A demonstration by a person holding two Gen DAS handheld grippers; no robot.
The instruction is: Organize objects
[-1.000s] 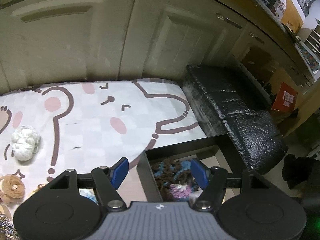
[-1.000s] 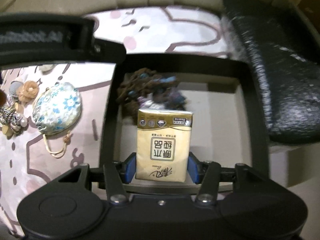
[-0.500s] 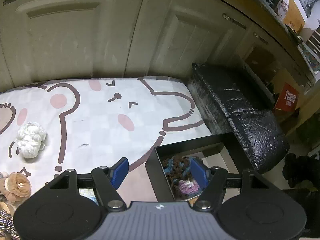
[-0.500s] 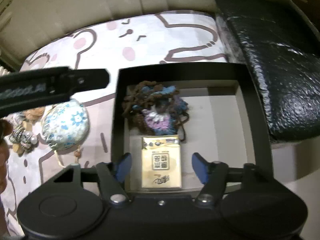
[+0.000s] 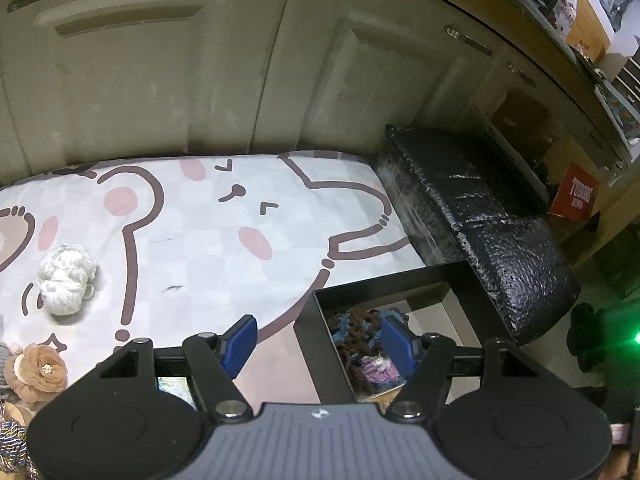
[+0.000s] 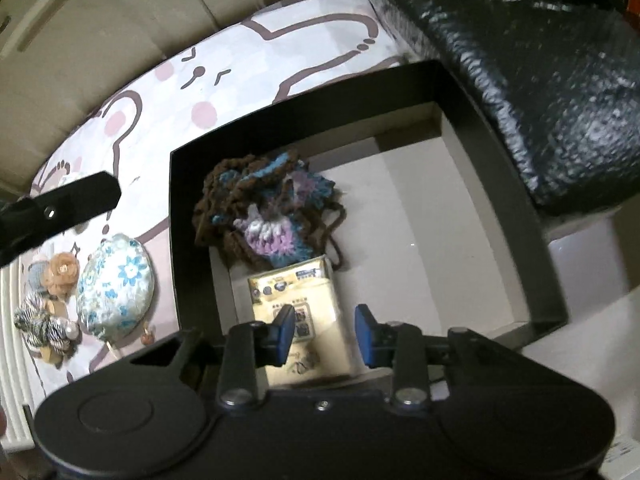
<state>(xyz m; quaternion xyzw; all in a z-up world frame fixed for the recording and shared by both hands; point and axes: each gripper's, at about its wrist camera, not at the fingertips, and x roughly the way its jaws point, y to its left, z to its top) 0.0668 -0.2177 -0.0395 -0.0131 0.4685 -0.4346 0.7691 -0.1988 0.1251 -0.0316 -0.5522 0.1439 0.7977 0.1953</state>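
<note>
A black box [image 6: 176,240] stands on the cartoon-print mat [image 5: 200,240]. Inside it lie a brown, blue and purple crochet piece [image 6: 268,216] and, just in front of that, a gold tissue pack [image 6: 292,284] flat on the floor of the box. My right gripper [image 6: 325,332] hovers above the pack, shut, with its blue pads drawn close and nothing held. Over the box's left rim [image 5: 312,344] my left gripper [image 5: 318,340] is open and empty. A floral pouch [image 6: 116,284], a brown fabric flower [image 5: 38,372] and a white yarn bundle [image 5: 66,280] lie on the mat.
A black foam-wrapped bench [image 5: 480,216] runs along the right of the box. Beige cabinet doors [image 5: 160,80] close off the far edge of the mat. A striped rope piece [image 6: 44,324] lies beside the flower. A red carton [image 5: 576,196] stands far right.
My right gripper let go of the tissue pack, which now lies in the box. Its jaws spread wide, then narrowed, and the wrist rolled. The left gripper barely moved.
</note>
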